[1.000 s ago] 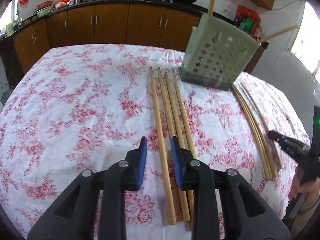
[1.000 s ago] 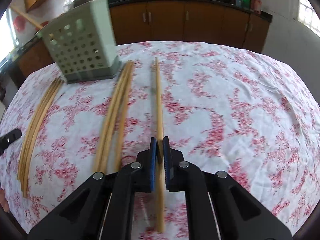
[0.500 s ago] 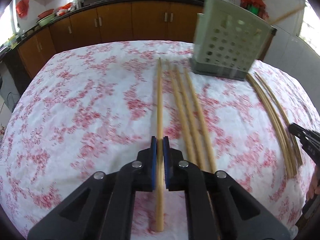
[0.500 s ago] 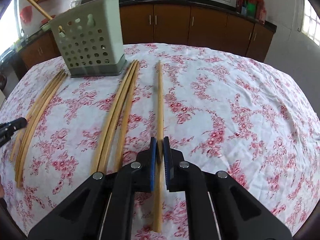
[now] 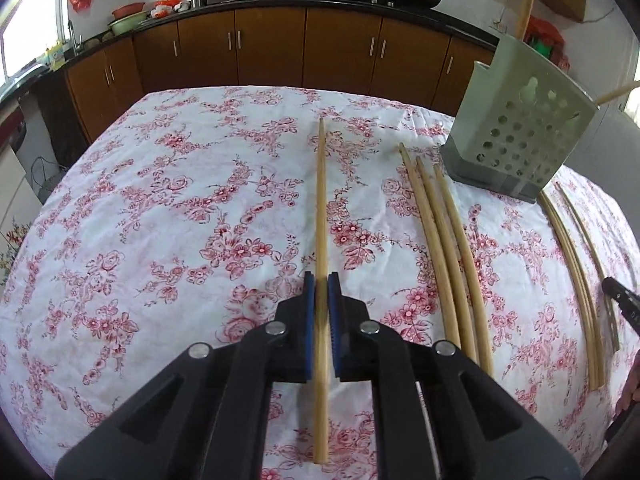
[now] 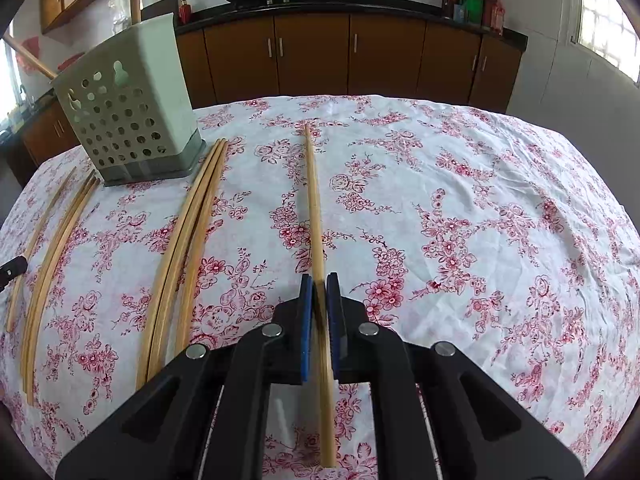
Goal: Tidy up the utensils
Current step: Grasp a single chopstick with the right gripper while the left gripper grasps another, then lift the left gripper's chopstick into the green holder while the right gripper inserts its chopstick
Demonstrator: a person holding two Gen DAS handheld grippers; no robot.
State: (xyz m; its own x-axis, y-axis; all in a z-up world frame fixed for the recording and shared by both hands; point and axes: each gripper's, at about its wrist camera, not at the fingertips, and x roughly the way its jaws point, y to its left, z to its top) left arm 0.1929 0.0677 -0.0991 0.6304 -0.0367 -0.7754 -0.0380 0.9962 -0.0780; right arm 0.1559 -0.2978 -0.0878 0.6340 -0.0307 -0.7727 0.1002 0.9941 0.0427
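The left gripper (image 5: 321, 280) is clamped on a long wooden chopstick (image 5: 321, 200) that runs forward between its blue pads (image 5: 307, 320); where the stick passes the pads it is blurred, and whether its far tip touches the floral tablecloth (image 5: 160, 220) cannot be told. The right gripper (image 6: 320, 282) likewise pinches a single chopstick (image 6: 313, 200), its near end reaching under the black frame. Three loose chopsticks (image 5: 444, 240) lie side by side on the cloth just right of the left one, their near ends hidden behind the gripper body. A thinner bundle (image 5: 576, 272) lies further right, partly crossed by a dark tip at the frame edge. The perforated green utensil holder (image 5: 520, 120) stands at the table's far side with sticks in it, their tops cut off by the frame
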